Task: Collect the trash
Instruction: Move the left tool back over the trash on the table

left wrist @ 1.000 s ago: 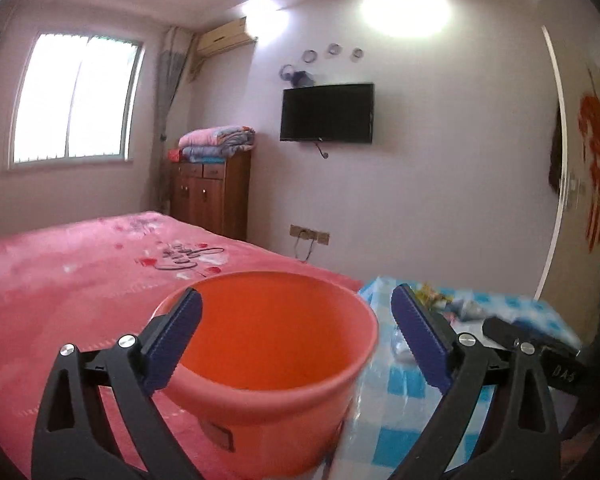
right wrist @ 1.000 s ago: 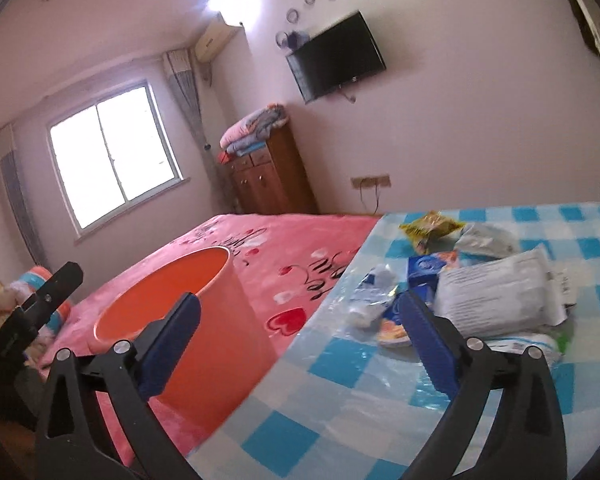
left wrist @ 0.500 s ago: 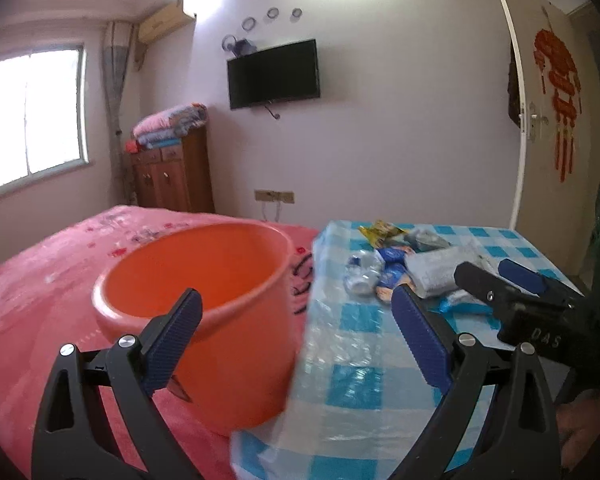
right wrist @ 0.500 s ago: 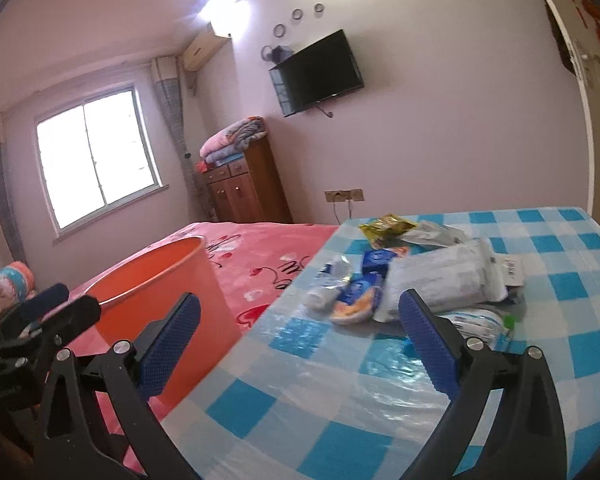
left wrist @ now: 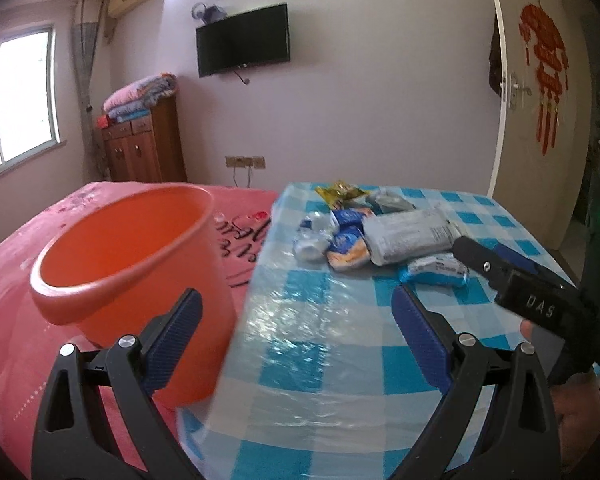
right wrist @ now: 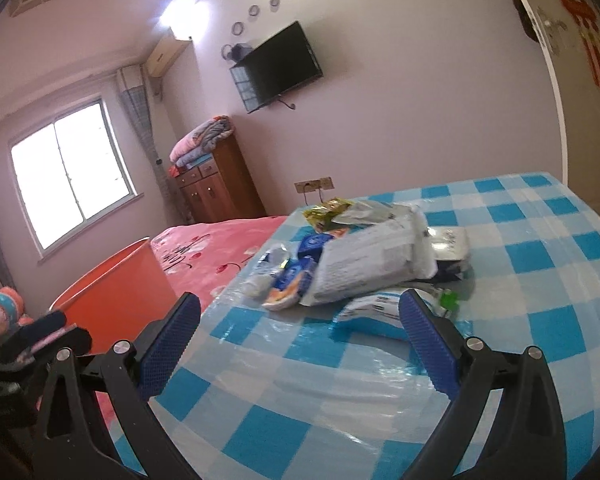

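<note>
A pile of trash [left wrist: 376, 228] lies on the blue-checked table [left wrist: 332, 344]: a big grey-white packet [right wrist: 372, 264], blue wrappers, a yellow wrapper [right wrist: 326, 208] and crumpled plastic. An orange bucket [left wrist: 128, 264] stands left of the table, against the pink bed. My left gripper [left wrist: 296, 336] is open and empty above the table's near left edge, beside the bucket. My right gripper [right wrist: 300, 336] is open and empty, just short of a small white-blue packet [right wrist: 374, 314]. The right gripper also shows in the left wrist view [left wrist: 512, 276].
A pink bed [left wrist: 16, 280] lies left of the table. A wooden cabinet [left wrist: 144, 152] with folded blankets stands at the far wall under a wall-mounted TV [left wrist: 242, 40]. A door [left wrist: 540, 112] is at the right.
Both grippers have swung right, from the bucket toward the table, and closer to the trash pile. The bucket now sits at the left of both views. Both stay open.
</note>
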